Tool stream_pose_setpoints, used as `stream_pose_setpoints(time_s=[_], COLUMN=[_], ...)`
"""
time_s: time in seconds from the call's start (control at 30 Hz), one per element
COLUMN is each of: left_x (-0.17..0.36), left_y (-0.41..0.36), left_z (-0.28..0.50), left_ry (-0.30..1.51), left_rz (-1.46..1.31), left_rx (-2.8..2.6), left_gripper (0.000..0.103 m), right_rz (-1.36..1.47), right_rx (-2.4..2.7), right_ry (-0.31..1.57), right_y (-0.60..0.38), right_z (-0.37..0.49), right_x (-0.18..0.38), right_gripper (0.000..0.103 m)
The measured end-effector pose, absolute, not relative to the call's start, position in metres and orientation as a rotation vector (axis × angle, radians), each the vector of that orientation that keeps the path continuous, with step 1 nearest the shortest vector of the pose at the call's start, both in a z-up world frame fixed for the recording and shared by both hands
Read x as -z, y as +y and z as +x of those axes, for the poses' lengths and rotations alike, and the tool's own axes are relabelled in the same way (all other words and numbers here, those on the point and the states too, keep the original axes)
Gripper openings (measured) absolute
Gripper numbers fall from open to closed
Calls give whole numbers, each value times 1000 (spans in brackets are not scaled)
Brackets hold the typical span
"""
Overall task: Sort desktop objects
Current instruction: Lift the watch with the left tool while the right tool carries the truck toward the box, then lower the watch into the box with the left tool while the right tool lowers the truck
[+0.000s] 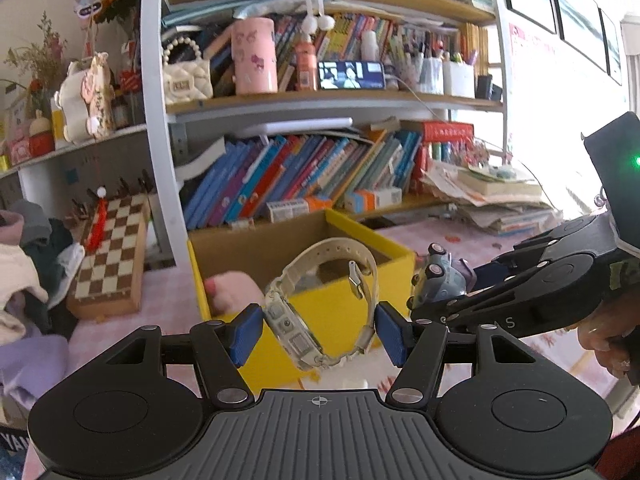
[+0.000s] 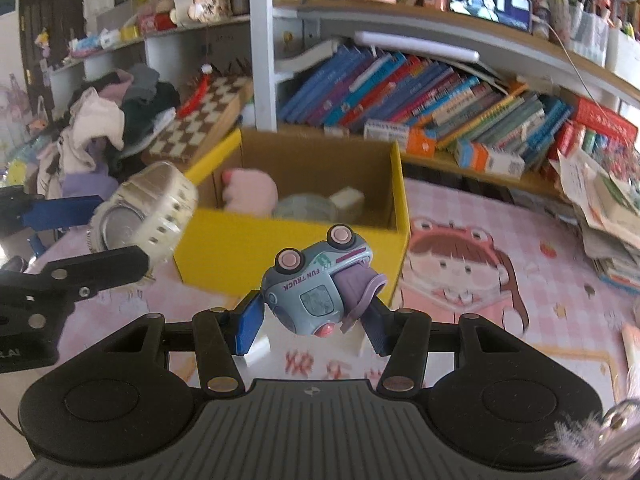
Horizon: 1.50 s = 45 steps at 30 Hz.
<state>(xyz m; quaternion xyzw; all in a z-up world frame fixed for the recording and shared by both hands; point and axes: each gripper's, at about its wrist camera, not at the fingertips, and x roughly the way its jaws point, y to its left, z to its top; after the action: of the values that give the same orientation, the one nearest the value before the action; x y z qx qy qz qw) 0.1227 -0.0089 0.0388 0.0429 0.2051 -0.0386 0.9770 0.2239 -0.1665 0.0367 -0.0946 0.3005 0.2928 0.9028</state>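
Left gripper (image 1: 320,330) is closed on a cream wristwatch (image 1: 320,304): blue pads touch the watch case on one side and the strap near the buckle on the other, so the jaws stand moderately wide with the strap loop between them. Watch is up off the desk, in front of the near wall of the yellow cardboard box (image 1: 332,312). In the right wrist view the same watch (image 2: 148,212) sits at the left, just beside the box's near-left corner.

Right gripper (image 2: 316,320) is clamped on a grey-blue toy truck (image 2: 316,284) marked "FUN TRUCK", flipped wheels-up, with a purple part sticking out on its right side. Truck is lifted, near the box's (image 2: 280,248) front wall, toward its right corner. In the left wrist view the truck (image 1: 440,280) shows just right of the box, held by the right gripper (image 1: 436,300).

Box is open at the top, standing on a pink cartoon desk mat (image 2: 500,280). Inside: a pink plush (image 2: 250,192), a round grey-green item and a small pale block; can't tell what those two are.

Far side: bookshelf (image 1: 320,184) with leaning books; chessboard (image 1: 112,256) far left of the box, next to a pile of clothes (image 2: 112,120).
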Motion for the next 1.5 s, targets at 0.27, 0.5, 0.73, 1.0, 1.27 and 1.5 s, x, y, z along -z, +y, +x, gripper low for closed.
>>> stream_pose_setpoints(time_s=[0.27, 0.5, 0.73, 1.0, 1.27, 1.5], left_x=[-53, -60, -50, -36, -21, -5], left_y=[-4, -2, -1, -1, -12, -23], left_z=[156, 187, 223, 267, 304, 326], left_ry=[379, 370, 432, 520, 599, 676], left_rz=[72, 86, 102, 117, 135, 149], left_rx=[43, 6, -8, -18, 18, 59], left_gripper=[60, 60, 60, 60, 60, 60], right_rz=[-216, -251, -304, -355, -398, -450], right_rx=[-652, -698, -735, -791, -860, -917], right_ry=[555, 524, 487, 471, 561, 676], right_y=[-158, -153, -141, -110, -69, -38], right_z=[263, 294, 344, 403, 449, 473], right_x=[-62, -70, -77, -83, -67, -37], right_gripper=[50, 50, 50, 50, 50, 50])
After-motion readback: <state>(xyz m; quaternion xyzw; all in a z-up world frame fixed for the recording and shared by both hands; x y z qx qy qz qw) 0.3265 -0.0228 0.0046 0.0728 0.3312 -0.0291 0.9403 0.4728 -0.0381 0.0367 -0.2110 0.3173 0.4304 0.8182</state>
